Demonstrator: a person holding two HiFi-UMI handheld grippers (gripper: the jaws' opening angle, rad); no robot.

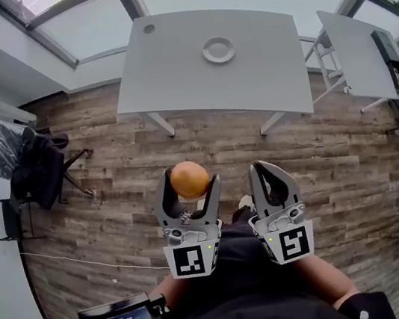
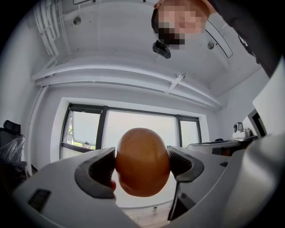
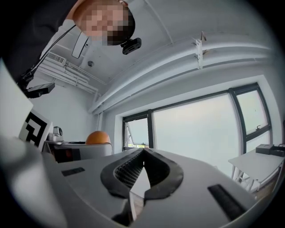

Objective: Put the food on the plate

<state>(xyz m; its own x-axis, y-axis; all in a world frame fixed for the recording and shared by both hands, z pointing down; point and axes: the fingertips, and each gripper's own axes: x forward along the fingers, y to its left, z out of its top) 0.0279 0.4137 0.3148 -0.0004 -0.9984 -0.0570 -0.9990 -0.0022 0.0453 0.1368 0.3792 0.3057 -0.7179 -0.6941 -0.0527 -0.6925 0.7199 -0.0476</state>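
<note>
A round orange-brown piece of food (image 1: 189, 179) sits between the jaws of my left gripper (image 1: 187, 183), which is shut on it; both pads press its sides. In the left gripper view the food (image 2: 143, 162) fills the gap between the dark pads (image 2: 99, 173). My right gripper (image 1: 271, 169) is beside it, shut with its tips touching and nothing held; its closed tips (image 3: 143, 156) show in the right gripper view, with the food (image 3: 98, 137) at the left. The white plate (image 1: 218, 50) lies on the grey table (image 1: 169, 69), far ahead of both grippers.
A second grey table (image 1: 356, 53) stands to the right with a dark device (image 1: 392, 58) on it. Black chairs (image 1: 14, 159) with clothing stand at the left on the wooden floor (image 1: 116, 207). A handheld screen (image 1: 120, 316) is at the lower left.
</note>
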